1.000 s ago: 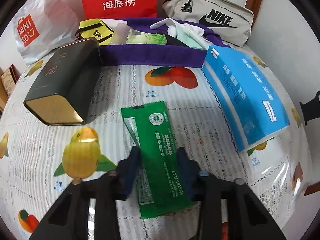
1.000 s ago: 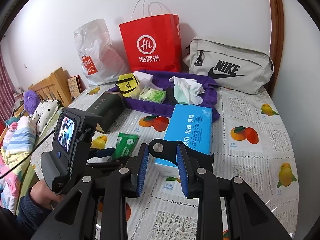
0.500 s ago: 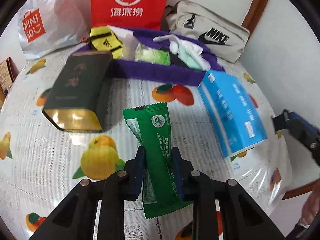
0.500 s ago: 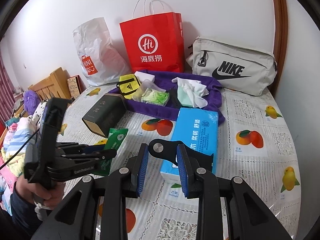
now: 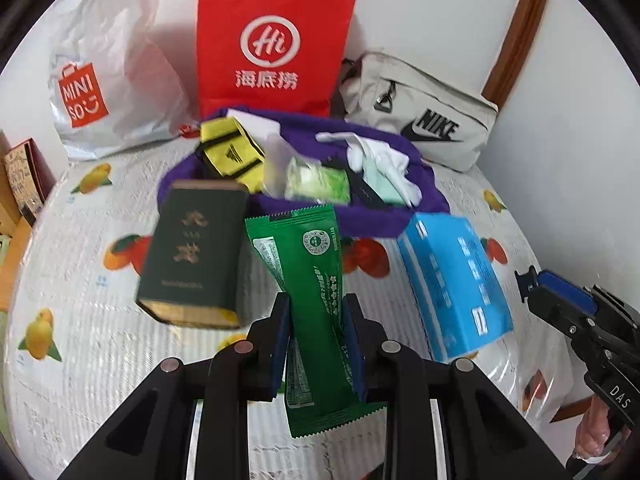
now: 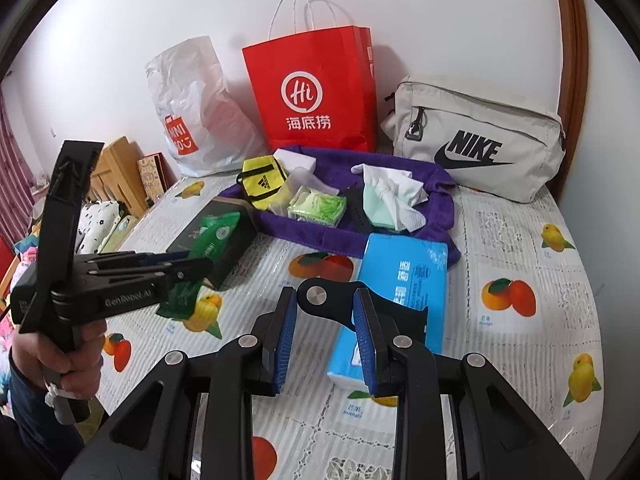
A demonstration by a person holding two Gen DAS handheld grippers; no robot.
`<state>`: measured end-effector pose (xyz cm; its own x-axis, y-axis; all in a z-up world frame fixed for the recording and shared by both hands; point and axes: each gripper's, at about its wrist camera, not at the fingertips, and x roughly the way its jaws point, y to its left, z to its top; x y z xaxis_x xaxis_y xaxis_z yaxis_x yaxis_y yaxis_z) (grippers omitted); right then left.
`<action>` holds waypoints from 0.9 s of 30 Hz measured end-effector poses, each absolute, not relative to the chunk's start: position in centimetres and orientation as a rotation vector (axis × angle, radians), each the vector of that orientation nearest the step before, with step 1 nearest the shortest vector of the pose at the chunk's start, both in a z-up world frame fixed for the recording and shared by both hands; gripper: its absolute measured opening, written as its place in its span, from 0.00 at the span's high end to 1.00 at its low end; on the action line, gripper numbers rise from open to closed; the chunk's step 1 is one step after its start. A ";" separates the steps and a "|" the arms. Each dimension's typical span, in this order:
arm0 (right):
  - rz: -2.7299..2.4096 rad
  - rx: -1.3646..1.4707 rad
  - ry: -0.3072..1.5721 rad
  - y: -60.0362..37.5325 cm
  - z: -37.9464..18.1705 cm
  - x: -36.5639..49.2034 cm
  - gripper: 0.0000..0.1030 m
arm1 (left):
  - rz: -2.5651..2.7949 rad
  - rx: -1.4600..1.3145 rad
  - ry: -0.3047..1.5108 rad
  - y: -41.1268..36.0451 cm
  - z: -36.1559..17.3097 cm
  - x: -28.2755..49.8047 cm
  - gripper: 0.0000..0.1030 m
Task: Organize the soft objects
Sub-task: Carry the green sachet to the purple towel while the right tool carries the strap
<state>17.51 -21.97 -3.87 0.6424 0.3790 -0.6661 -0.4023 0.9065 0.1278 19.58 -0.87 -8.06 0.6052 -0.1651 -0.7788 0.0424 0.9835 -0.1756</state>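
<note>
My left gripper (image 5: 316,312) is shut on a green wet-wipe packet (image 5: 308,272) and holds it lifted above the table, pointing toward the purple cloth tray (image 5: 360,220). The packet also shows in the right wrist view (image 6: 212,236), held by the left gripper (image 6: 196,266). The tray (image 6: 312,236) holds a yellow pouch (image 5: 232,156), a light green tissue pack (image 5: 320,182) and white cloths (image 5: 380,160). My right gripper (image 6: 325,320) hangs above the near end of a blue tissue pack (image 6: 404,276), jaws a little apart with nothing between them.
A dark green tin box (image 5: 192,256) lies left of the packet. A red paper bag (image 5: 272,44), a white Miniso bag (image 5: 100,88) and a grey Nike bag (image 5: 420,120) stand at the back wall. The table edge and a bed (image 6: 100,216) are on the left.
My left gripper closed on the green packet, lifted it off the table and carried it toward the purple tray. The right gripper stayed almost still.
</note>
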 end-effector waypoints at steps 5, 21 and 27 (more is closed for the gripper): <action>0.426 -0.035 0.751 -22.2 -3.5 18.7 0.72 | -0.082 -0.164 0.913 1.0 -7.8 20.7 0.76; 0.358 -0.025 0.782 -23.2 -4.5 23.3 0.72 | 0.056 -0.192 0.925 7.7 -7.9 24.5 0.76; 0.341 -0.021 0.799 -23.3 -5.3 25.5 0.72 | 0.052 -0.198 0.925 8.1 -8.1 26.4 0.76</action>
